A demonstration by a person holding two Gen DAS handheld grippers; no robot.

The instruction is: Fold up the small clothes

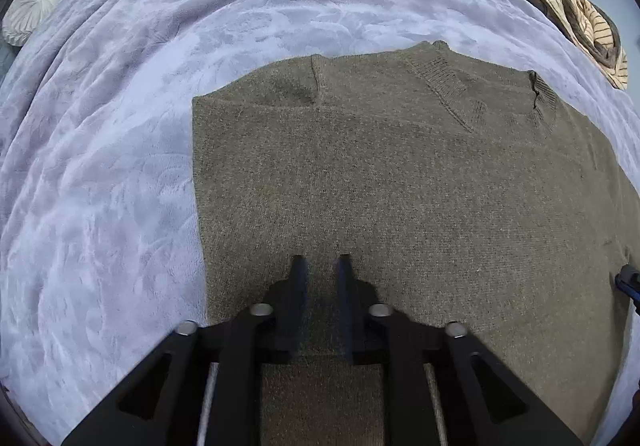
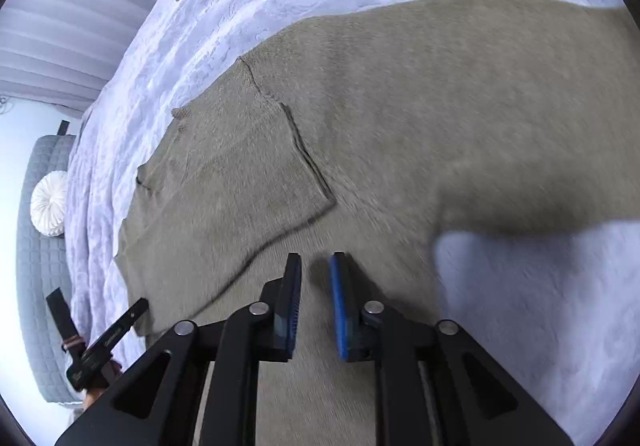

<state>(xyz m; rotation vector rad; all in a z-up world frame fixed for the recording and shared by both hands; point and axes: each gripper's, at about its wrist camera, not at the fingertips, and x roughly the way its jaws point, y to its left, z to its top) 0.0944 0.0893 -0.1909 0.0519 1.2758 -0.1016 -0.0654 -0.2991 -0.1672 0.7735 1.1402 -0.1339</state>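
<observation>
We see an olive knit sweater spread flat on a pale lavender plush blanket. From the left wrist view, the left gripper sits over the lower part of the sweater, with knit fabric directly beneath and between its two fingers. The jaws stand a narrow gap apart; we see sweater surface through the gap, lying flat, with nothing pinched. Ahead of this gripper lies the V-neck collar, up and to its right. The sweater's left side is folded in, giving a straight vertical edge well to the gripper's left; beyond that edge is bare blanket. At the far right edge of this view a dark blue-tipped piece of the other tool just shows.

From the right wrist view, the right gripper is likewise over the sweater, jaws narrowly parted, blue pads facing each other with nothing between them. Whether its tips touch the fabric we cannot tell; the view is motion-blurred. The folded-over panel lies ahead and to this gripper's left; a blurred sleeve stretches ahead to its right, with blanket showing just beside it on the right.

Far ahead of the left gripper, at the blanket's edge: a heap of brown and striped clothes, and a round white cushion far to its left.
</observation>
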